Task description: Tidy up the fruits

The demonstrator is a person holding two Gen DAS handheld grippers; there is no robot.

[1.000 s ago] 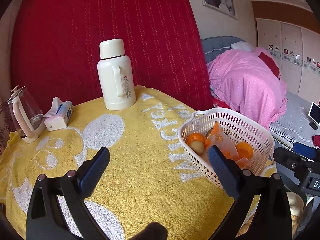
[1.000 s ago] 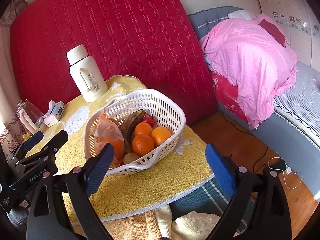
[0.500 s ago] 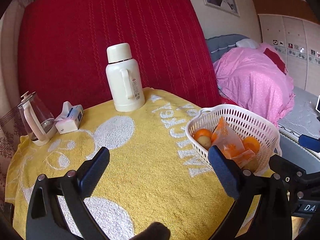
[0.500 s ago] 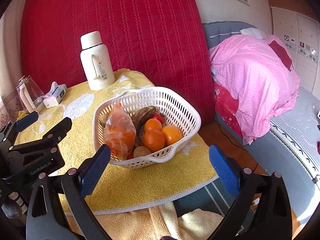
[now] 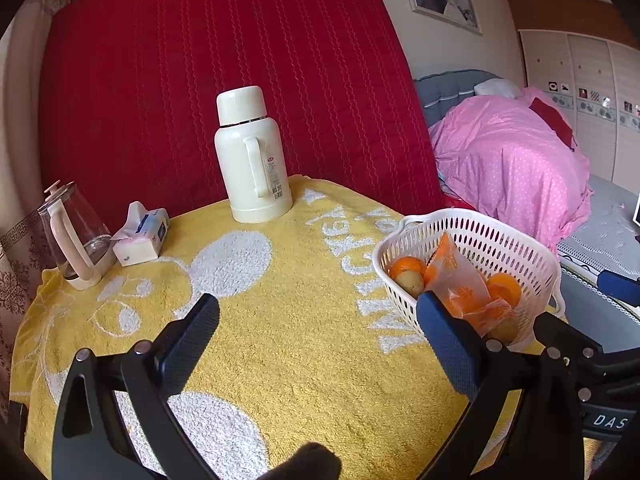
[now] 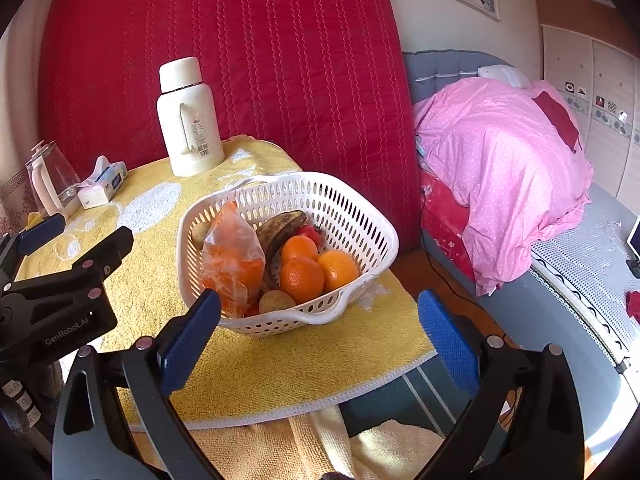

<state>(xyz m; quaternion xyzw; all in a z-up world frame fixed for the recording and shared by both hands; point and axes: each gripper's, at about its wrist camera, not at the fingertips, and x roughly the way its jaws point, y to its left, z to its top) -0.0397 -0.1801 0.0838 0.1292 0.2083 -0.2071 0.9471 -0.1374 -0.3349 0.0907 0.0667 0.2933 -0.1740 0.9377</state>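
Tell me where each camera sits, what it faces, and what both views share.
Left wrist: behind the open left tongs, facing the flask and yellow cloth; right tongs at the right edge.
Right wrist: behind the open right tongs, facing the fruit basket; left tongs at the left.
Shared: basket, flask, kettle, tissues.

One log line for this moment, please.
left claw: open, empty | right claw: open, empty | fruit: in basket

we see a cream flask (image 5: 253,156) upright on the yellow towel (image 5: 304,360), before a red quilt (image 5: 200,60). a glass kettle (image 5: 74,236) and tissue pack (image 5: 142,234) sit left; a pink duvet (image 6: 508,160) lies right.
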